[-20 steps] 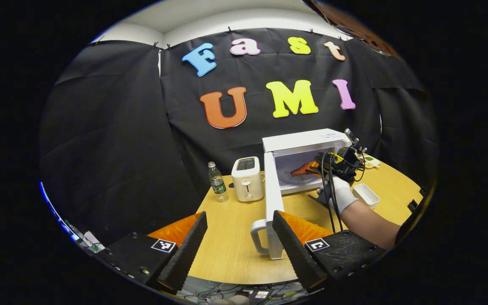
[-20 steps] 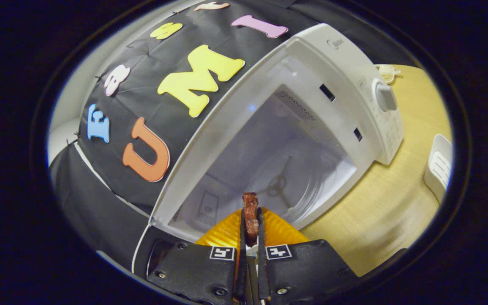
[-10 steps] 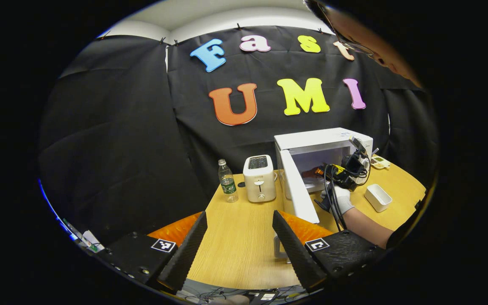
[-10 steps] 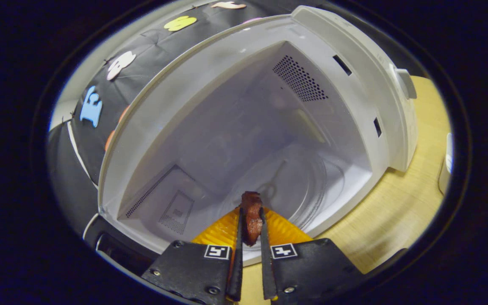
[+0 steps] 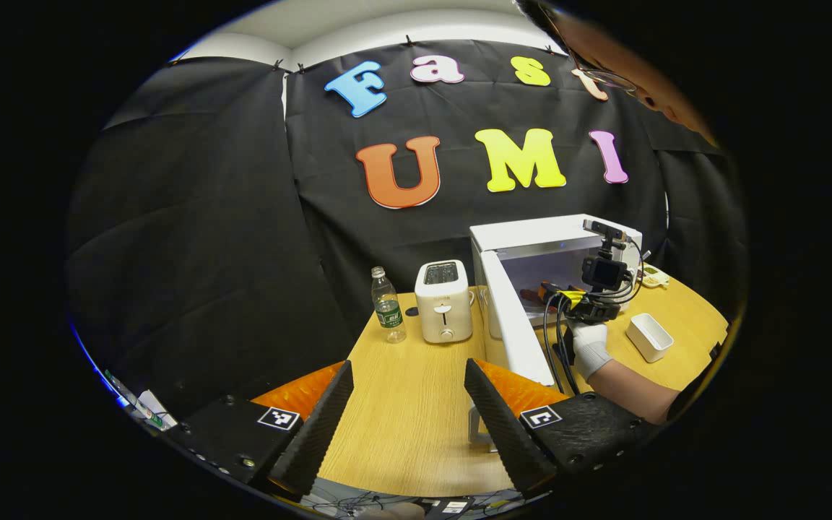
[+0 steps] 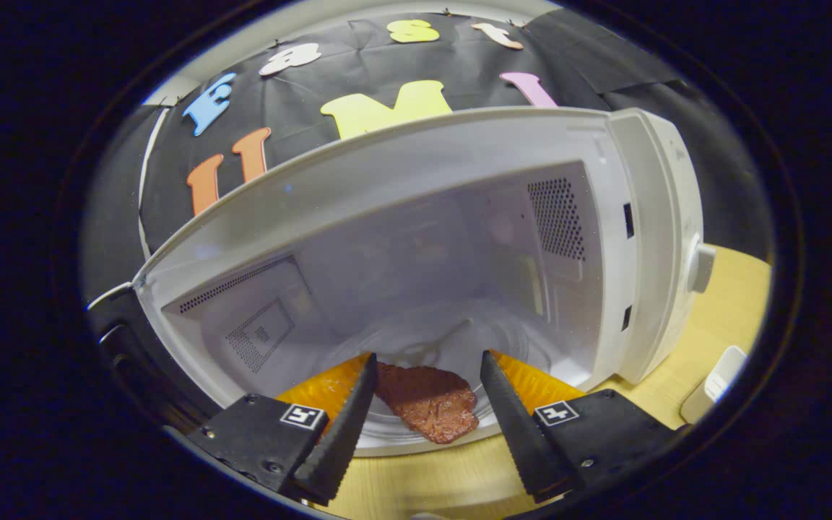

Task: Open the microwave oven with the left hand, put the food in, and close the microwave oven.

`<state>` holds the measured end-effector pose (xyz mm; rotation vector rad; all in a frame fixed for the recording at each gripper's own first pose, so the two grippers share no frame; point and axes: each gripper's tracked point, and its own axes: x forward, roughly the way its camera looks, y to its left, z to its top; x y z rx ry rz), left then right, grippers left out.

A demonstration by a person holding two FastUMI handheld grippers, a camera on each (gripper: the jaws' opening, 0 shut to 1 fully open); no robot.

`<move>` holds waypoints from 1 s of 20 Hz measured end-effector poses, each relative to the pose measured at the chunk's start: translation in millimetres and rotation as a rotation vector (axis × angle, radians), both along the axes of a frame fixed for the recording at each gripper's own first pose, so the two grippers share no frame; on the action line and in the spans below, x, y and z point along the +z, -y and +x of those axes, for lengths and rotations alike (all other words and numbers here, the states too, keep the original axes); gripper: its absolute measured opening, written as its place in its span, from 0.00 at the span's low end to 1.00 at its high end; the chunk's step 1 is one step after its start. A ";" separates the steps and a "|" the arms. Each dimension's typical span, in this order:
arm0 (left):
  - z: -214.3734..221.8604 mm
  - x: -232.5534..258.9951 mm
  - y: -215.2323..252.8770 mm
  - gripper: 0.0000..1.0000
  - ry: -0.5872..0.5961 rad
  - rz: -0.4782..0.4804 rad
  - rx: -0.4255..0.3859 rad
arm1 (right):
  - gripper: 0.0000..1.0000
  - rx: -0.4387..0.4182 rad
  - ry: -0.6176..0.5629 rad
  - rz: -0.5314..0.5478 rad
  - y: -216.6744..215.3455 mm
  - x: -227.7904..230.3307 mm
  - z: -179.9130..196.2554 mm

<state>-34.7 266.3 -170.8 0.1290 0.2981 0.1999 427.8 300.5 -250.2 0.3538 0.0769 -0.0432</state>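
Partly hidden meat slice (image 6: 427,403), right claw (image 6: 427,422) spread

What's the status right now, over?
Both hand-held grippers open: left, right. Meat lying inside microwave, released. Door open, nothing blocking.

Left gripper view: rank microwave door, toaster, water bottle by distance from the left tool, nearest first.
From the left tool:
1. Microwave door, open, ahead to the right.
2. Toaster, farther back, centre.
3. Water bottle, left of the toaster; nearly level with it, too close to call.
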 end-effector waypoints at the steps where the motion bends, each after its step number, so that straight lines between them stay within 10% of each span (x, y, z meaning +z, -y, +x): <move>1: 0.5 1.4 -0.3 0.95 0.005 0.002 0.004 | 0.94 0.014 -0.006 0.003 -1.1 2.7 -3.2; 8: -1.2 15.3 9.6 0.95 0.067 -0.002 -0.002 | 0.98 0.082 -0.024 -0.078 19.2 47.5 -64.2; 20: -6.2 63.7 -2.4 0.95 0.220 -0.030 0.019 | 0.99 0.200 -0.152 -0.415 132.6 151.9 -314.7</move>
